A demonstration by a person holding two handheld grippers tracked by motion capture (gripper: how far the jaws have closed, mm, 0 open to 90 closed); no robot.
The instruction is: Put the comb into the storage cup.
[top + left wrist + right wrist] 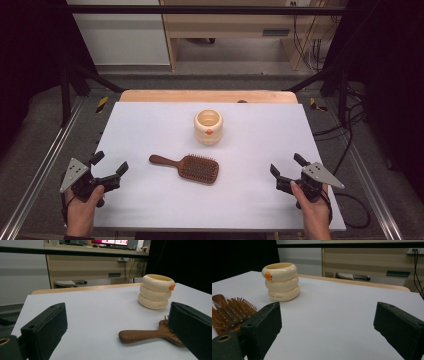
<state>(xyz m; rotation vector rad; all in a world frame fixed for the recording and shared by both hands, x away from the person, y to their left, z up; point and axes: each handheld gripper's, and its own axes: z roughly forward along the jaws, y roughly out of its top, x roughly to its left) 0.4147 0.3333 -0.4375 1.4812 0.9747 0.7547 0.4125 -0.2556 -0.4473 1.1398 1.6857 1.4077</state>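
From above, the left gripper (108,165) and right gripper (287,165) sit wide open, flanking a brown wooden paddle hairbrush (190,167). Left gripper view: its handle lies between the jaws. Right gripper view: bristles beside the left jaw, cream ribbed ceramic cup (281,281) beyond.

Cup (208,126) upper centre of frame, on surface (150,125). Brush (186,167) just below it, mid-frame, handle pointing left. Left tongs (109,164) lower left, right tongs (286,165) lower right, both well apart from brush.
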